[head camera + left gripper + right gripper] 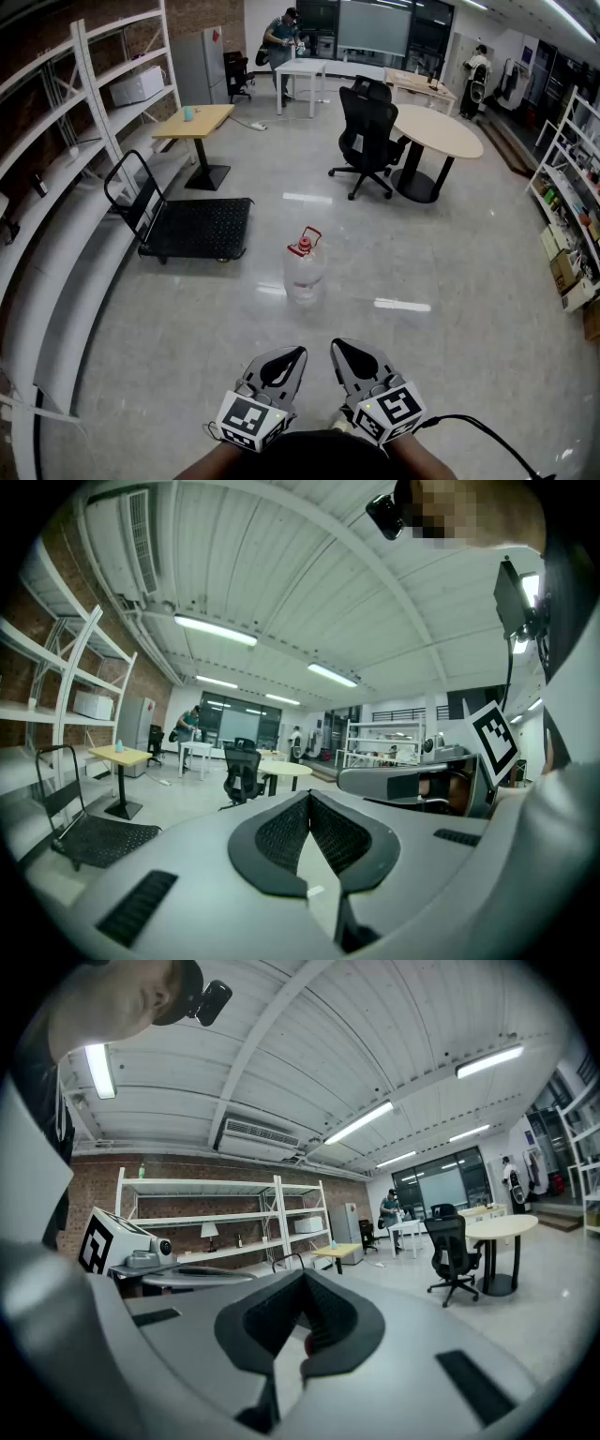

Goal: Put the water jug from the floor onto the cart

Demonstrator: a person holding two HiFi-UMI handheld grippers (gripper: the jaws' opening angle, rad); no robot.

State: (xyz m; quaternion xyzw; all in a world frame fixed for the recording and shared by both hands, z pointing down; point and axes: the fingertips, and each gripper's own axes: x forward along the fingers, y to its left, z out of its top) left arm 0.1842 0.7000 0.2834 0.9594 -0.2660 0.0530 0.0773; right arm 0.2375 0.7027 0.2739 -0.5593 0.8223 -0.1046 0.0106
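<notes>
The water jug (pixel 305 269), clear with a red cap and red handle, stands upright on the floor ahead of both grippers. The black flat cart (pixel 195 228) with its upright push handle (pixel 131 187) sits to the jug's left, nothing on its deck. My left gripper (pixel 300 352) and right gripper (pixel 336 345) are held side by side near the bottom of the head view, well short of the jug. Their jaws meet at the tips with nothing between them. In the left gripper view the gripper (pixel 308 795) points level into the room with the cart (pixel 94 836) at lower left; the right gripper (pixel 302 1275) does likewise.
A black office chair (pixel 368 131) and a round table (pixel 439 133) stand beyond the jug. A yellow desk (pixel 195 120) is behind the cart. White shelving (pixel 66 141) lines the left wall and stocked shelves (pixel 567 216) the right. People stand at the far tables (pixel 284 37).
</notes>
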